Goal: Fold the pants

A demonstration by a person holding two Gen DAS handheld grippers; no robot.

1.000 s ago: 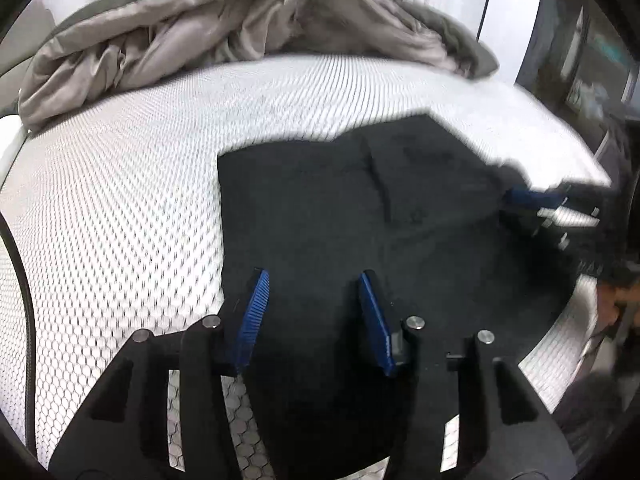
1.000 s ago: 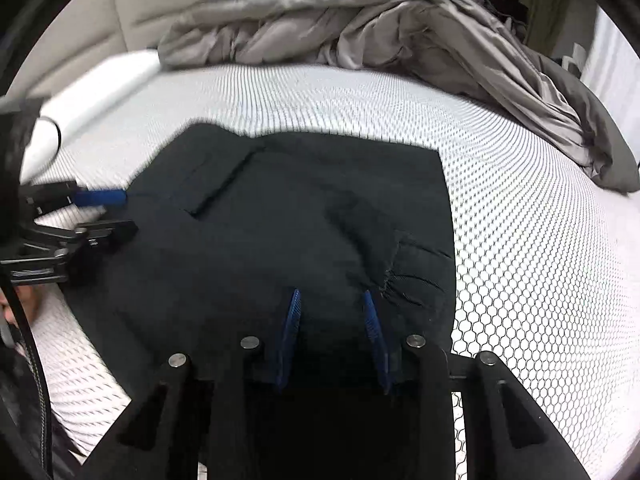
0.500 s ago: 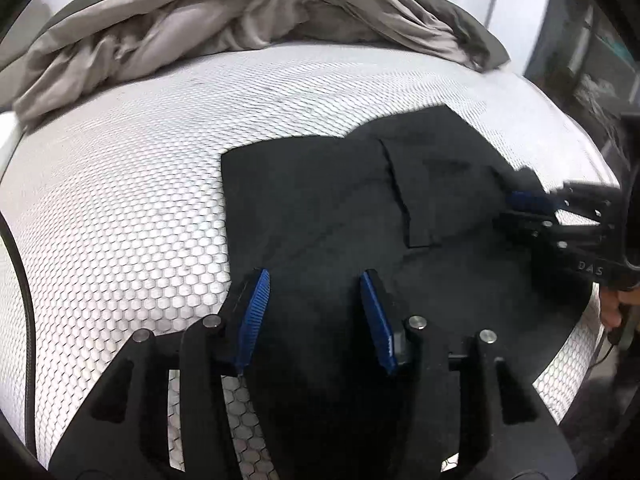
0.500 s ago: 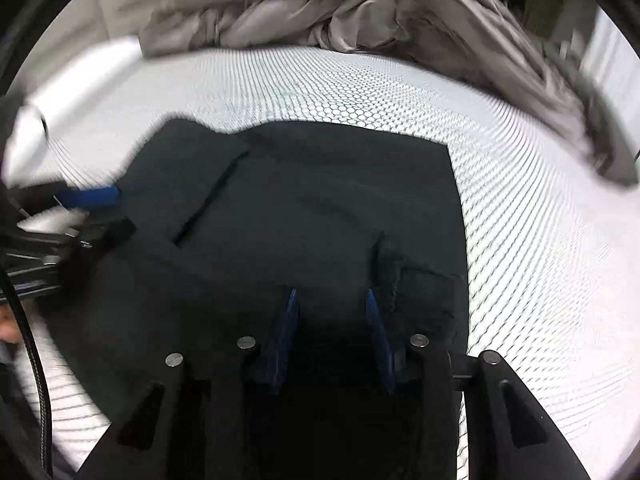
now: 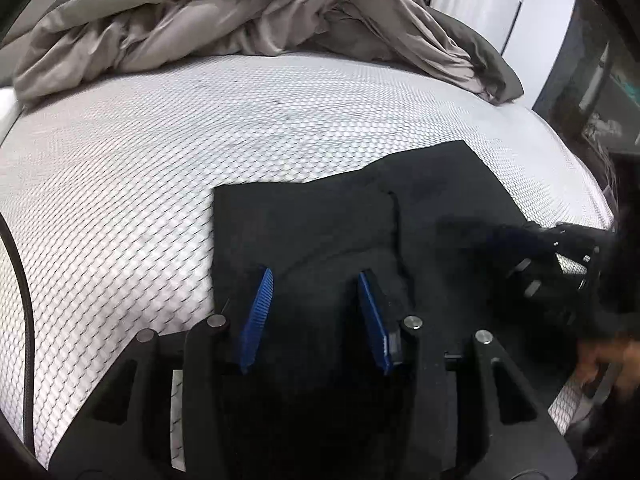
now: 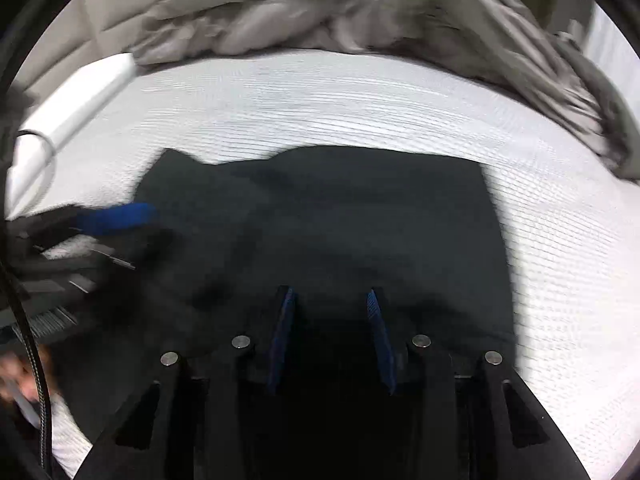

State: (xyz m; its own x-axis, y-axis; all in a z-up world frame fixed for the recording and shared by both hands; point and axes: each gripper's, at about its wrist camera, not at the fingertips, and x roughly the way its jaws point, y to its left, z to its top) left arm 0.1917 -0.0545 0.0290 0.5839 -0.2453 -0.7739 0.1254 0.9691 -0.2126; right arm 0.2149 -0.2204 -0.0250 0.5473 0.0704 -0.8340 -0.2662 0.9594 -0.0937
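Black pants (image 5: 340, 216) lie folded flat on the white honeycomb mattress (image 5: 120, 184); they also show in the right wrist view (image 6: 360, 216). My left gripper (image 5: 316, 280) is open, its blue pads over the pants near their left edge, with nothing between them. My right gripper (image 6: 330, 300) is open over the near part of the pants and holds nothing. The right gripper also shows at the right of the left wrist view (image 5: 524, 240), at the pants' right edge. The left gripper shows blurred at the left of the right wrist view (image 6: 116, 216).
A crumpled grey duvet (image 5: 240, 20) is heaped along the far side of the bed, also in the right wrist view (image 6: 360, 12). A white pillow (image 6: 76, 96) lies at the far left. A black cable (image 5: 20, 288) runs along the left edge. Dark furniture (image 5: 600, 92) stands beyond the right edge.
Both grippers have moved forward over the pants and stayed open. The right wrist view now shows motion blur. The wrinkle by the right gripper is no longer visible.
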